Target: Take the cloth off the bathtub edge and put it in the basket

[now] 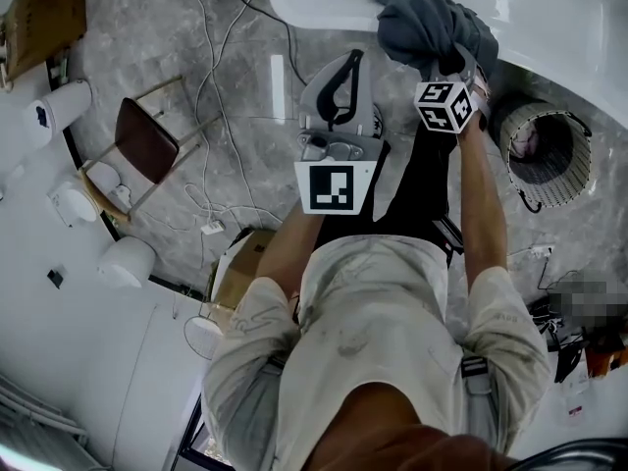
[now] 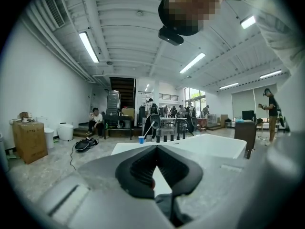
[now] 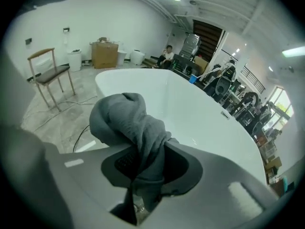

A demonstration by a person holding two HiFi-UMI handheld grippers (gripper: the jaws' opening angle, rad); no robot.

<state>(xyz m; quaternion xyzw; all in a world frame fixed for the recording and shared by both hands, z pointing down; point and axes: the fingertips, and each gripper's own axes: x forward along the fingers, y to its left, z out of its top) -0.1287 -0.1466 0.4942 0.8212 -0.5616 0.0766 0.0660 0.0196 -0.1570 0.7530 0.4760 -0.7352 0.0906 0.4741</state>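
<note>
The cloth (image 3: 133,128) is clamped between the jaws of the right gripper (image 3: 143,168) at the tub (image 1: 549,18) edge, near the basket (image 1: 581,170). The left gripper (image 2: 155,148) is closed and empty.

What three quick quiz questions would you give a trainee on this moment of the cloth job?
1. True or false: the right gripper is closed on the grey cloth.
2. In the head view, where does the basket stand?
A) left of the chair
B) on the floor, right of the right gripper, beside the bathtub
C) inside the bathtub
3. Fill in: the left gripper has its jaws together and holds ____.

Key: 1 true; 2 B; 3 nothing.
</note>
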